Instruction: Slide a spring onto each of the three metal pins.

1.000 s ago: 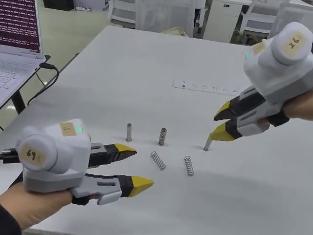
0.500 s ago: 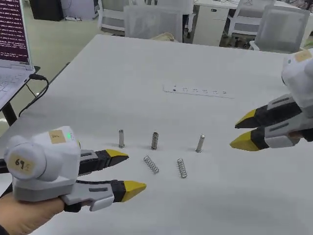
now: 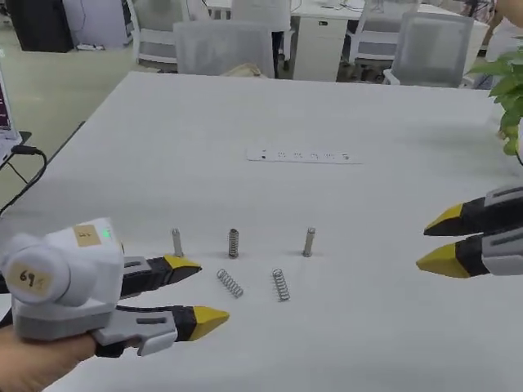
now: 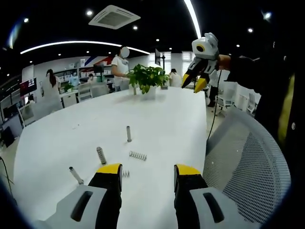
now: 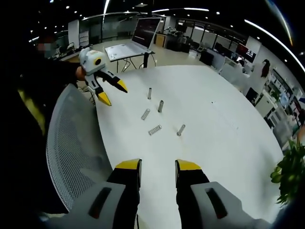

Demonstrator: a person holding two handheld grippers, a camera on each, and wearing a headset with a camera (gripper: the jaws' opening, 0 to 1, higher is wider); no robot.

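Table (image 3: 245, 98) white, office chairs (image 3: 214, 57) behind — left claw (image 3: 212, 290) and right claw (image 3: 422, 248) agape, empty.

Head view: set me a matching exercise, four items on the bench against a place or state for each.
Items
1. middle pin
2. left pin
3. left loose spring
4. power strip

States
A. lying flat, nearer the person than the pins
B. bare, standing closest to the left gripper
C. carries a spring
D. lying beyond the pins

Pairs: 1-C, 2-B, 3-A, 4-D
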